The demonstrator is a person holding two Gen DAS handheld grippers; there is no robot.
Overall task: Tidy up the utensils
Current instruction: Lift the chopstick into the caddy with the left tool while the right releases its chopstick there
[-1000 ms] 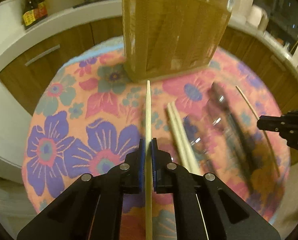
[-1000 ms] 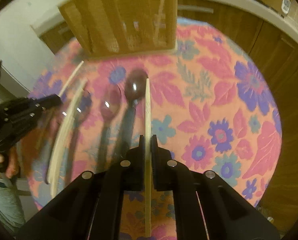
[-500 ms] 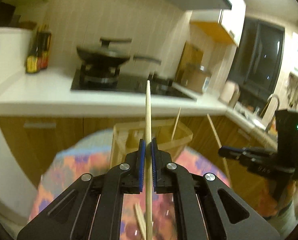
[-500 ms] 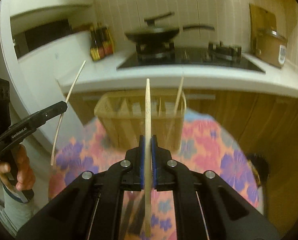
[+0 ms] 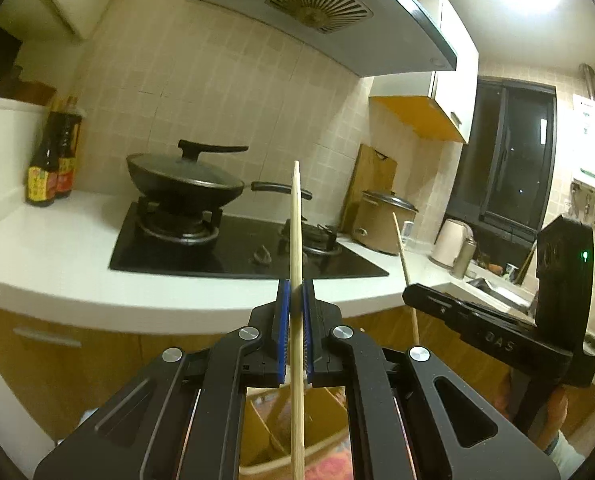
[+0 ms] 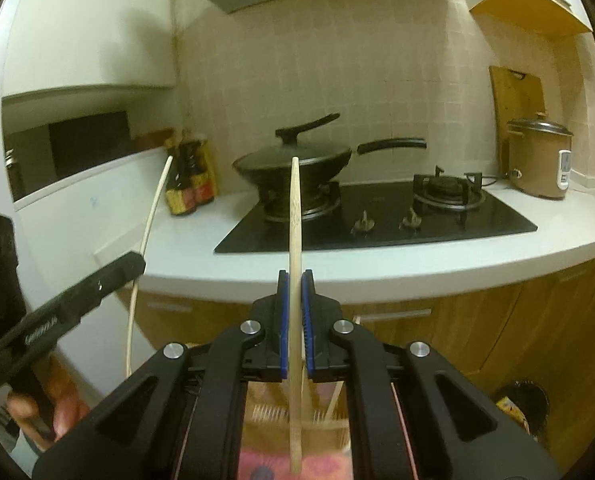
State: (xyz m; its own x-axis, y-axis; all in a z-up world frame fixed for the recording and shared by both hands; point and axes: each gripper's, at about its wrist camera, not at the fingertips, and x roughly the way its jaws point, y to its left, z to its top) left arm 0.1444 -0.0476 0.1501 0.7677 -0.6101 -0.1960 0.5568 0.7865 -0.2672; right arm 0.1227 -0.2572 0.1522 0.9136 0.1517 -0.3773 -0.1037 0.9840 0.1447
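Note:
My left gripper [image 5: 296, 292] is shut on a pale wooden chopstick [image 5: 296, 220] that stands upright between the blue pads. My right gripper [image 6: 296, 282] is shut on a second wooden chopstick [image 6: 295, 216], also upright. Both are raised and level with the kitchen counter. The wooden slatted utensil holder [image 5: 265, 432] shows below, between the left fingers, and in the right wrist view [image 6: 273, 412], with a chopstick standing in it. The right gripper [image 5: 413, 294] shows at the right of the left view, the left gripper [image 6: 135, 262] at the left of the right view.
A white counter [image 5: 77, 276] carries a black hob with a lidded wok [image 5: 185, 180], sauce bottles [image 5: 51, 160], a rice cooker [image 6: 539, 160] and a cutting board. The flowered tablecloth [image 6: 257, 464] shows below. Wooden cabinet fronts [image 6: 517, 320] lie under the counter.
Both grippers have lifted their chopsticks off the table and tilted up, from looking down at the cloth and spoons to facing the counter above the holder.

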